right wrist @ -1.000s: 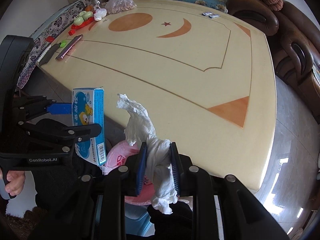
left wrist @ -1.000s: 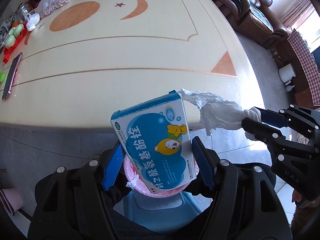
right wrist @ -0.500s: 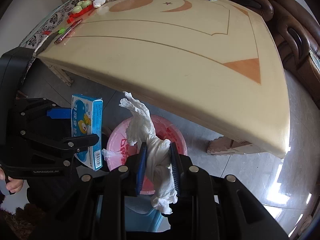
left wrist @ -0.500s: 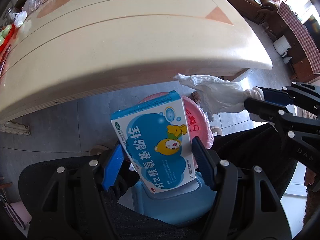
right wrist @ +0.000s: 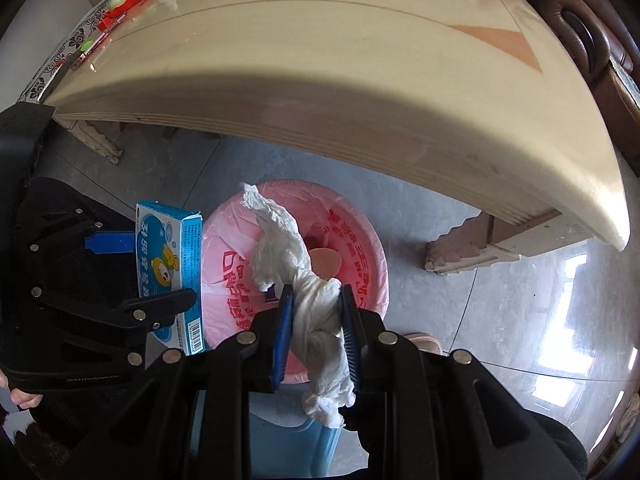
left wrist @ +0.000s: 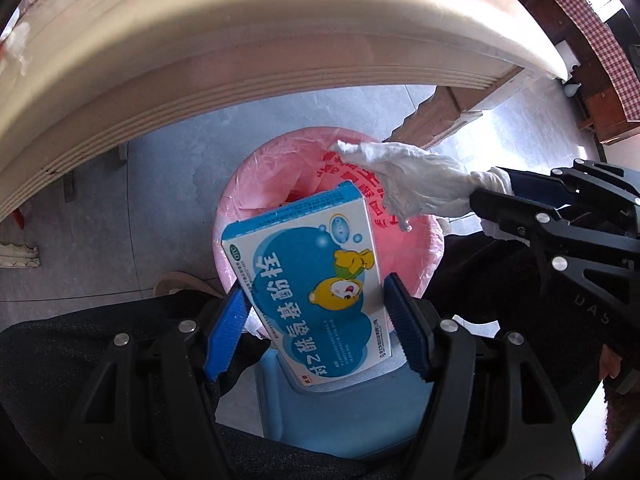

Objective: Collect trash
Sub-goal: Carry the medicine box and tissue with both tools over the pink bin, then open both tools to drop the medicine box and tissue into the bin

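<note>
You are at the drop-off step: both pieces of trash are carried and sit over the bin, nothing released yet. Your left claw is clamped on the flat blue-and-white cardboard medicine box with the cartoon bear, its blue pads pressing on the box's two long sides; the box hangs above the rim at the bin's 6 o'clock side. Your right claw is squeezed nearly closed on the crumpled white paper tissue, whose loose end reaches up toward 12 o'clock over the bin's mouth.

The round waste bin lined with a pink plastic bag stands on the grey tiled floor just below the overhanging edge of the cream surface.

The next move, as I judge it, calls for opening each claw while its load is squarely over the mouth. The tissue looks well centred. The box sits closer to the near rim, so nudge it toward 12 o'clock first or it may catch the edge and fall outside.

Count: one box, one tissue, one lined bin, two claws. Something pale orange lies in the bin already; what it is I cannot tell.
</note>
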Demonstrator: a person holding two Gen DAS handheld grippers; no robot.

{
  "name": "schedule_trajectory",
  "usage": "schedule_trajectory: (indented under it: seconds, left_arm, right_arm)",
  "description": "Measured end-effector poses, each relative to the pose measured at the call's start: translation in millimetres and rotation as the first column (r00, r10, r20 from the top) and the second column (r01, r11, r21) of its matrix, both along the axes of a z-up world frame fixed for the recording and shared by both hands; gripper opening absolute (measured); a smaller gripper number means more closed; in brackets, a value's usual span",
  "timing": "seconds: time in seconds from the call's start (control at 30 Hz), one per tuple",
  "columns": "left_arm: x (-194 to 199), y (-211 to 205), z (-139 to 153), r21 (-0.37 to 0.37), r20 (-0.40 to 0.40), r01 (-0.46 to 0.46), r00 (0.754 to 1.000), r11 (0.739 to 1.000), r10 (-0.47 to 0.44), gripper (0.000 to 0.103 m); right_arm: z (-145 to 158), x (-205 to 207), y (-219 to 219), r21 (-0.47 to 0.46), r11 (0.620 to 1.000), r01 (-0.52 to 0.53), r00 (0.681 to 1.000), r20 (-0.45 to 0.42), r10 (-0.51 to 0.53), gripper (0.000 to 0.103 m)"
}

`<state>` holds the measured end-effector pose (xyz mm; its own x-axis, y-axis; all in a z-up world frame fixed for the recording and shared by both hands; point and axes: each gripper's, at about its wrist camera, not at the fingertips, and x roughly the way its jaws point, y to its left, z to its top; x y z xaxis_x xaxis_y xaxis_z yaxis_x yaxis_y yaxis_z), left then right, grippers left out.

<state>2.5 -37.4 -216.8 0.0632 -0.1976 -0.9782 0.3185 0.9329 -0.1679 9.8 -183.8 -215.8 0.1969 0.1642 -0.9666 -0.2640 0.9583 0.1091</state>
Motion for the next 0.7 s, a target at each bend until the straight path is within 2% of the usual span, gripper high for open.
schedule_trajectory:
  seconds: [0.3, 0.47, 0.7]
  left_arm:
    - [12, -4, -58, 0.013, -0.113, -0.002, 0.994, 1.000, 0.003, 0.066]
    - [21, -8, -80, 0.028, -0.149, -0.006, 0.989, 1.000, 0.010, 0.066]
    - [30, -9, -103, 0.010, -0.206, -0.017, 0.978, 1.000, 0.019, 0.066]
  right_arm:
    - [-59, 14, -10, -0.004, 0.997, 0.072, 0.995, -0.073, -0.072, 0.023]
    - [-80, 20, -12, -0.002, 0.996, 0.091, 0.990, -0.105, -0.091, 0.024]
    - [-98, 25, -11, -0.007, 0.996, 0.092, 0.985, -0.149, -0.092, 0.024]
